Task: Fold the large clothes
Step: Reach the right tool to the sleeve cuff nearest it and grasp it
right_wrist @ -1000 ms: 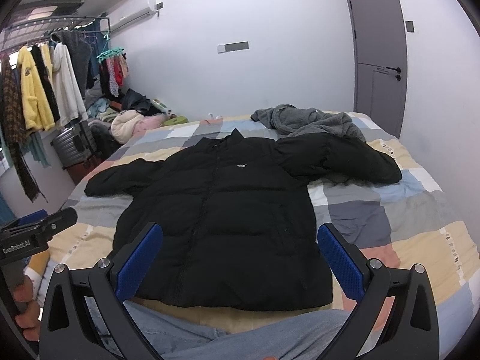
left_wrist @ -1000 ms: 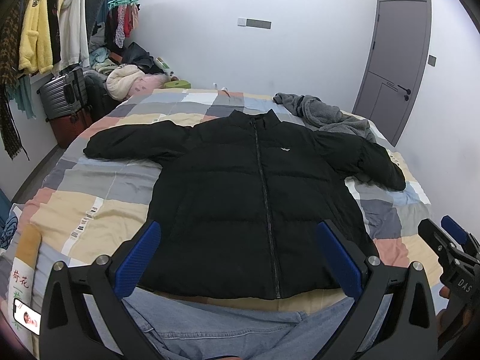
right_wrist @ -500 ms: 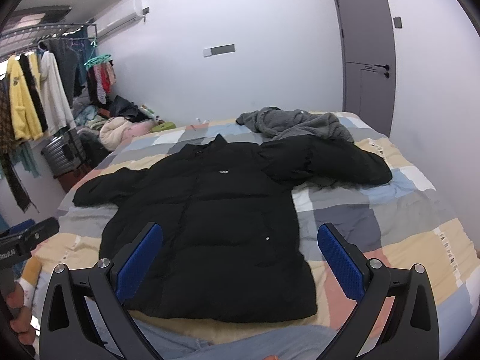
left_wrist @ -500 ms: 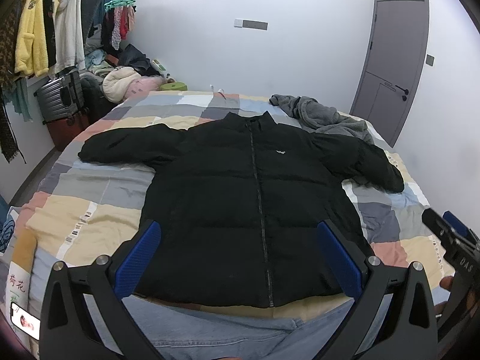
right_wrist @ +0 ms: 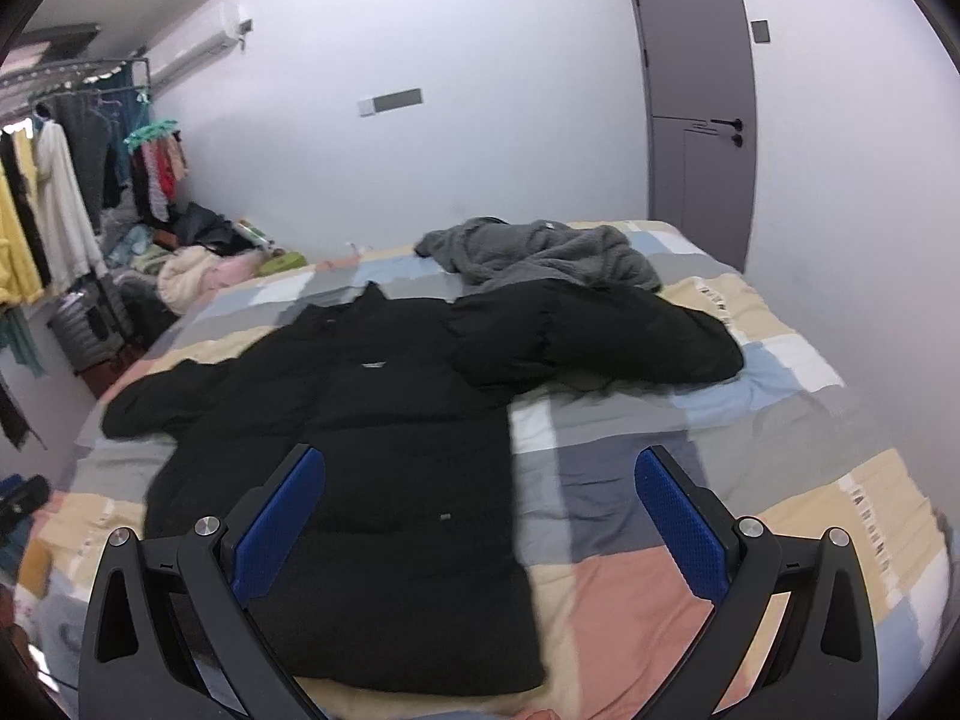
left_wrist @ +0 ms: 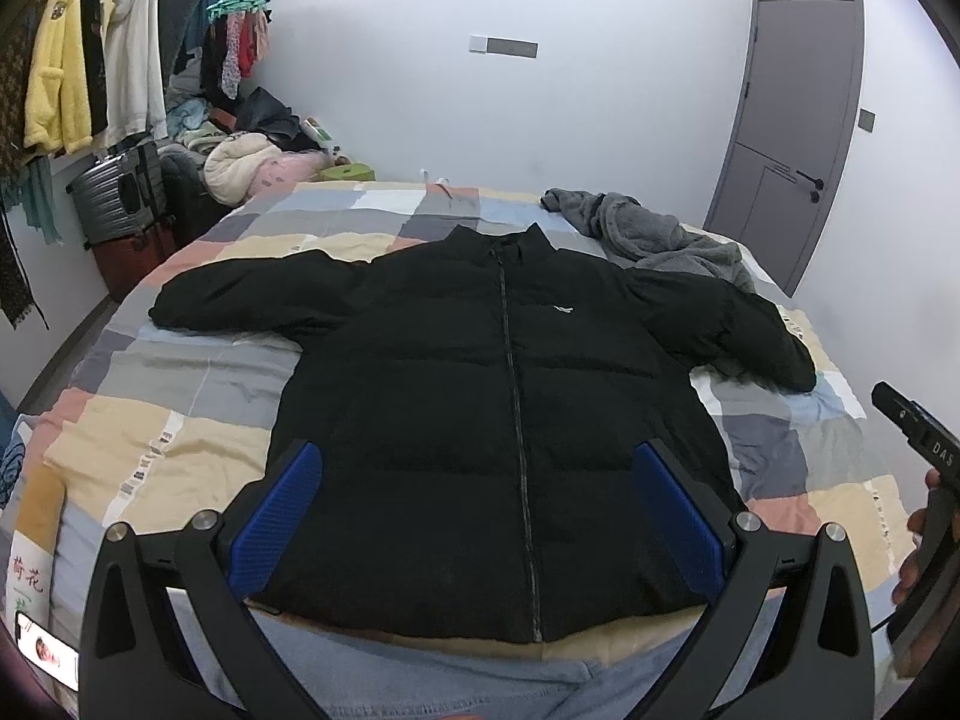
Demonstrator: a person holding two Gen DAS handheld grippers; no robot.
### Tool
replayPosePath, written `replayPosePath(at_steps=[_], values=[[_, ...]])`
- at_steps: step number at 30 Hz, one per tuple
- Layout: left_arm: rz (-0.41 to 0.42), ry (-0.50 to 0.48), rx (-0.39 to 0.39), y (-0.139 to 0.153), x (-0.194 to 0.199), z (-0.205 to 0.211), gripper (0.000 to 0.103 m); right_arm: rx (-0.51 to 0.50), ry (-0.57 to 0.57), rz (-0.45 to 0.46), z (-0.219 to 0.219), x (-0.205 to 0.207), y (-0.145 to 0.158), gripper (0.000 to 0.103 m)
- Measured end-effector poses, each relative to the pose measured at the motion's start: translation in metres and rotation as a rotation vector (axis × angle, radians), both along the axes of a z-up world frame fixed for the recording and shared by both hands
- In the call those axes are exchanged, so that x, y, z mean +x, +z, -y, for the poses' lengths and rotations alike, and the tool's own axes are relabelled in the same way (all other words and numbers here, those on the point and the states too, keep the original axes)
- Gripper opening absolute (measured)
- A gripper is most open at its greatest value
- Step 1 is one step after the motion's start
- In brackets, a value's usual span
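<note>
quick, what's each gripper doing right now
Left gripper: open, holding nothing, above the black puffer jacket.
Right gripper: open, holding nothing, over the jacket's edge.

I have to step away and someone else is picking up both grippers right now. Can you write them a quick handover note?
Left gripper: open, holding nothing, above the hem of the black puffer jacket.
Right gripper: open, holding nothing, aimed past the jacket's right edge.
Jacket: lies flat on the patchwork bed, front up, zipped, both sleeves spread out. A grey fleece garment is bunched beyond its right sleeve.
Done: jacket laid out.
Left: all folds, sleeves in first, then the body.
</note>
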State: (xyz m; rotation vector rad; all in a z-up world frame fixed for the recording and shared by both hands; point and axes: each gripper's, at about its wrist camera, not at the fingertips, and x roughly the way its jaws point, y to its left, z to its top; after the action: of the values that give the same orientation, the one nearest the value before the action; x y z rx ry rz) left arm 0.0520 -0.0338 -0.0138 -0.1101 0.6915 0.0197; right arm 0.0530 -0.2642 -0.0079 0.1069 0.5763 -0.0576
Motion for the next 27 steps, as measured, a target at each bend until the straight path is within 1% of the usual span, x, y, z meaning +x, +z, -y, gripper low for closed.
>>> replayPosePath(at_steps=[4,7,13,15,17,19,21,23,27], values=[[0.007,-0.020,-0.019,-0.003,0.014,0.001,0.103,-0.006,-0.033,-0.009,0.022,0.018,-0.003,0.103],[0.003,-0.022,-0.004,-0.007,0.026,0.002,0.103,-0.018,-0.049,-0.023,0.037,0.033,-0.006,0.103],[0.016,-0.015,-0.001,-0.015,0.047,0.000,0.103,-0.019,-0.075,-0.030,0.068,0.061,-0.017,0.103],[0.029,-0.013,-0.002,-0.021,0.056,-0.001,0.103,0.006,-0.088,-0.021,0.079,0.070,-0.022,0.103],[0.042,-0.020,-0.026,-0.029,0.063,-0.005,0.103,0.029,-0.112,0.002,0.093,0.080,-0.030,0.103],[0.042,-0.015,-0.057,-0.039,0.075,-0.012,0.103,0.030,-0.113,0.018,0.104,0.089,-0.038,0.103],[0.043,0.001,-0.079,-0.049,0.085,-0.019,0.103,0.024,-0.121,0.009,0.115,0.102,-0.049,0.103],[0.035,0.013,-0.081,-0.059,0.094,-0.025,0.103,0.048,-0.132,-0.005,0.127,0.115,-0.059,0.103],[0.032,0.037,-0.062,-0.077,0.111,-0.035,0.103,0.103,-0.160,0.005,0.158,0.138,-0.080,0.103]])
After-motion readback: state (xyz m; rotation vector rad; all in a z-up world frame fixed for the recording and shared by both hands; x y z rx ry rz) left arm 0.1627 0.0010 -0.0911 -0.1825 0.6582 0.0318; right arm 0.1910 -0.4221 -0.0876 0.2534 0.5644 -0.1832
